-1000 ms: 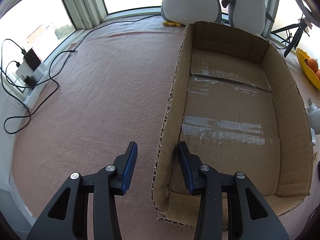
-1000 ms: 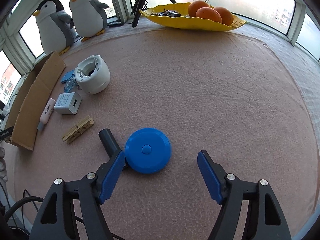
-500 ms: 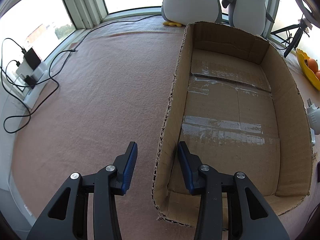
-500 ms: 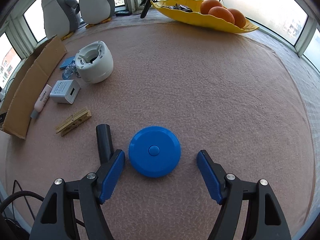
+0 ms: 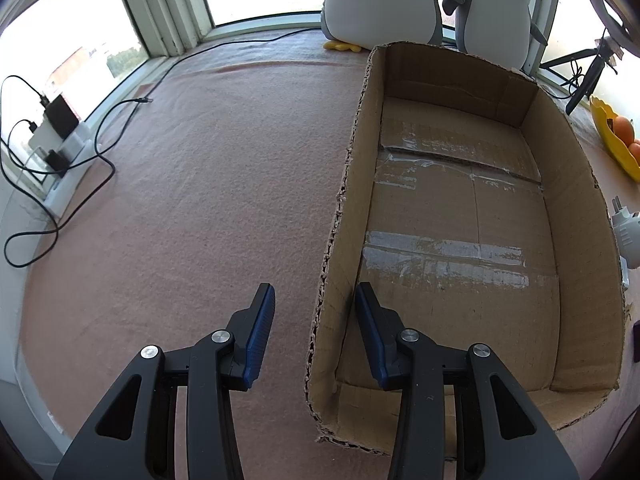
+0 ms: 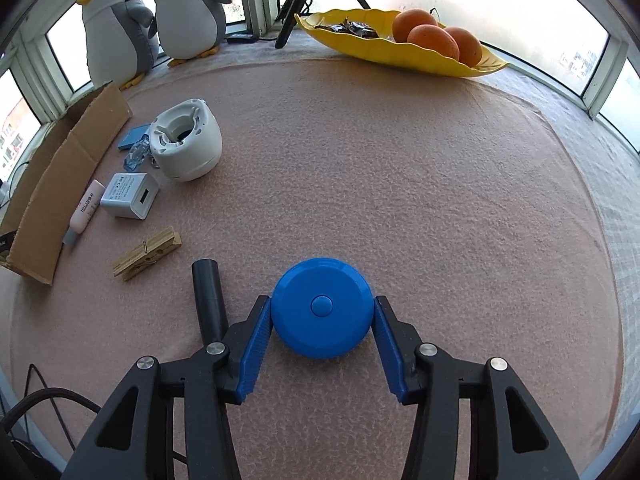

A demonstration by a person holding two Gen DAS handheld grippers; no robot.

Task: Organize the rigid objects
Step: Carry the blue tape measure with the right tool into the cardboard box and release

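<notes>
A blue round disc point(image 6: 320, 312) lies on the pink cloth between the fingers of my right gripper point(image 6: 321, 301). Its jaws are closing, and both blue pads touch the disc's rim. Just left of it lies a black tube point(image 6: 208, 296), then a wooden clothespin point(image 6: 146, 253), a white charger point(image 6: 130, 201), a pink tube point(image 6: 86, 210) and a white round device point(image 6: 186, 146). My left gripper point(image 5: 314, 288) hangs over the near left wall of the empty cardboard box point(image 5: 348, 184). Its jaws stand apart on either side of that wall, holding nothing.
A yellow dish point(image 6: 440, 65) with oranges and a tripod leg point(image 6: 294, 12) stand at the back. Two plush penguins point(image 6: 116, 28) sit by the window behind the box. Cables and a power strip point(image 5: 60, 140) lie at the cloth's far left edge.
The right gripper's jaws have drawn in from wide apart until both pads meet the blue disc. The left gripper has not moved.
</notes>
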